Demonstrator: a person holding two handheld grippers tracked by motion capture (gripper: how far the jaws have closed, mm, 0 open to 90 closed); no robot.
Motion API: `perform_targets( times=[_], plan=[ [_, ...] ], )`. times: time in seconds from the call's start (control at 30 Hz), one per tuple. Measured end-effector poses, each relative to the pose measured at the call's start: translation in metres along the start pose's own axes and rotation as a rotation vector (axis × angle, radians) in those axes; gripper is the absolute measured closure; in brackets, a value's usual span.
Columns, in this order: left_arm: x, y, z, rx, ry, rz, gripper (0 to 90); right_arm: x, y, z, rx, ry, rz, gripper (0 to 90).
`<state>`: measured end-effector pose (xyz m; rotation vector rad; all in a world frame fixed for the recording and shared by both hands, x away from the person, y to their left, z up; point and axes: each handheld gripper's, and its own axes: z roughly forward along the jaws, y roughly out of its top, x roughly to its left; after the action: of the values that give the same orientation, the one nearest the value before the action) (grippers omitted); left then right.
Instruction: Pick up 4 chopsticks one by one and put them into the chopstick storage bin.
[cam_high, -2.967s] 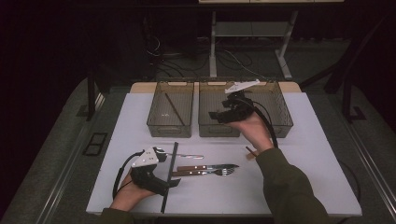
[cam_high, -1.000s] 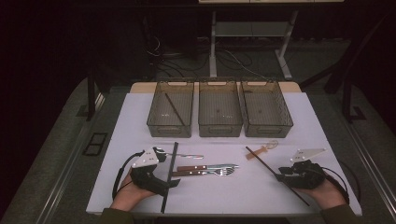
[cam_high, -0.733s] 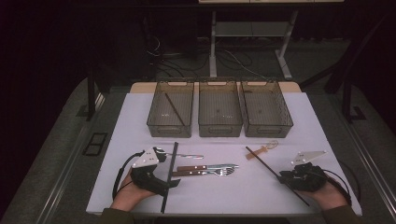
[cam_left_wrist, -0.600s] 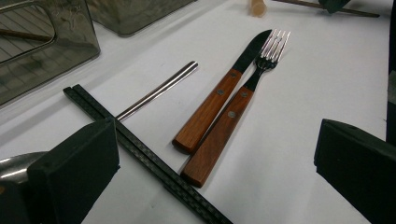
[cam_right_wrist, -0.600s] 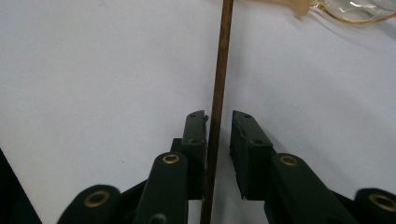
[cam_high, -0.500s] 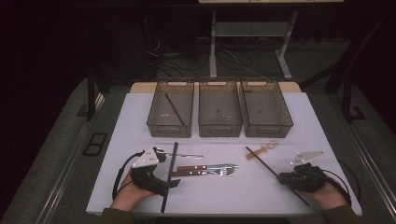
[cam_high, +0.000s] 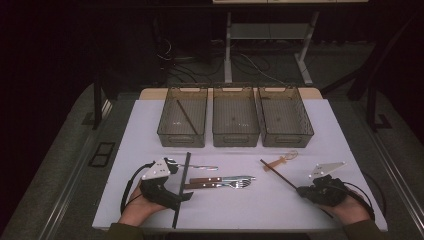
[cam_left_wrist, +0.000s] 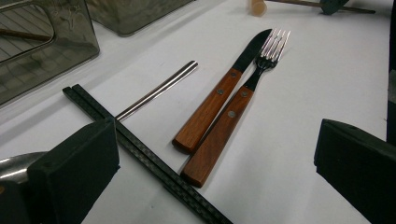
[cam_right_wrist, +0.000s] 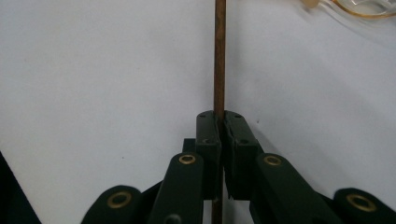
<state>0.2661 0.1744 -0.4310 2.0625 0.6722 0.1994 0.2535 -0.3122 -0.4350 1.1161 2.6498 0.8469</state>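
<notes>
My right gripper (cam_high: 301, 190) rests at the front right of the white mat. Its jaws have just been closing and are shut (cam_right_wrist: 220, 116) on the near end of a thin brown chopstick (cam_right_wrist: 219, 56), which lies slanting away to the upper left (cam_high: 276, 172). At the front left my left gripper (cam_high: 178, 182) stands open, its jaws wide apart. A pair of black chopsticks (cam_left_wrist: 140, 149) runs across between them. Just beyond lie a wooden-handled knife (cam_left_wrist: 219, 102), a matching fork (cam_left_wrist: 233, 121) and a metal spoon handle (cam_left_wrist: 159, 88).
Three smoked-plastic bins stand in a row at the back of the mat: left (cam_high: 165, 131), middle (cam_high: 236, 137), right (cam_high: 286, 139). A dark chopstick (cam_high: 187, 117) lies in the left one. A small pale utensil (cam_high: 285, 159) rests near the brown chopstick's far end.
My right hand has come from above the bins down to the front right and now sits at the brown chopstick's near end. The left hand has stayed put.
</notes>
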Motion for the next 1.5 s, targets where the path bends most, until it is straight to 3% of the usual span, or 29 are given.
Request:
perform_targets(
  times=[0.63, 1.1, 1.5],
  plan=[
    [0.001, 0.0, 0.001, 0.001, -0.005, -0.002, 0.0, -0.008, 0.013, -0.011, -0.152, 0.033, 0.036, 85.4],
    [0.001, 0.0, 0.001, 0.0, -0.01, -0.004, 0.0, -0.006, 0.044, -0.008, -0.239, 0.052, 0.024, 85.4],
    [0.001, 0.0, 0.002, -0.002, -0.008, -0.01, 0.0, -0.012, 0.07, -0.006, -0.339, 0.073, 0.057, 85.4]
  ],
)
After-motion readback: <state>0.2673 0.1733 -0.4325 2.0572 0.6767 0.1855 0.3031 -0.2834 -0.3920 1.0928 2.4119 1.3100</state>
